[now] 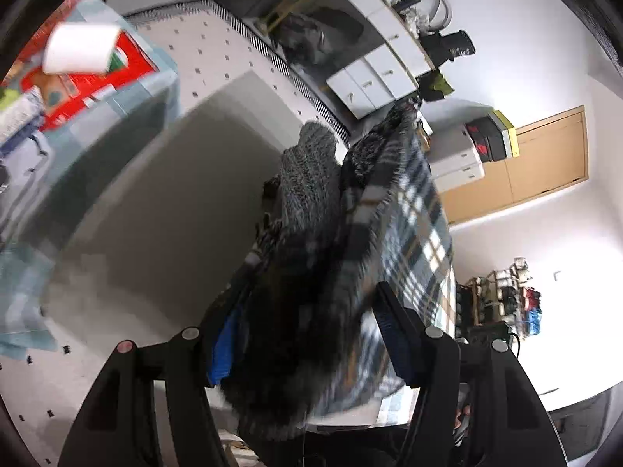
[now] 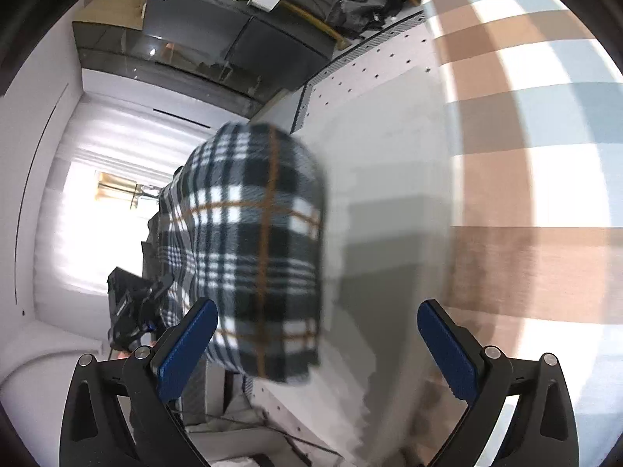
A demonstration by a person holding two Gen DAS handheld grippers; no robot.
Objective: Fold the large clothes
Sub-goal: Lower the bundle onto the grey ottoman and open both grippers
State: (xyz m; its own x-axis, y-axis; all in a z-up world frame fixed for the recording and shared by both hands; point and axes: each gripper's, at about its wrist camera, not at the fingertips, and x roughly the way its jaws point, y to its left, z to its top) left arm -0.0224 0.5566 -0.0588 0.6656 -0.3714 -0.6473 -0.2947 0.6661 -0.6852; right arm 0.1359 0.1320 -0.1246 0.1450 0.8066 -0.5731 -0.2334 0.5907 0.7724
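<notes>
Our left gripper clamps a thick bunch of the plaid fleece garment, its fuzzy grey lining outward, held above the grey mat. Our right gripper stands wide, released, with nothing pressed. Only the right view shows the plaid face hanging free beside the checked blanket.

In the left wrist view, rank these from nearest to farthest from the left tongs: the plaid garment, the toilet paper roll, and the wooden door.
1. Plaid garment: bunched between the left tongs, hanging in front of them.
2. Toilet paper roll: upper left, on the red box beyond the floor mat.
3. Wooden door: right side, at the far wall.
</notes>
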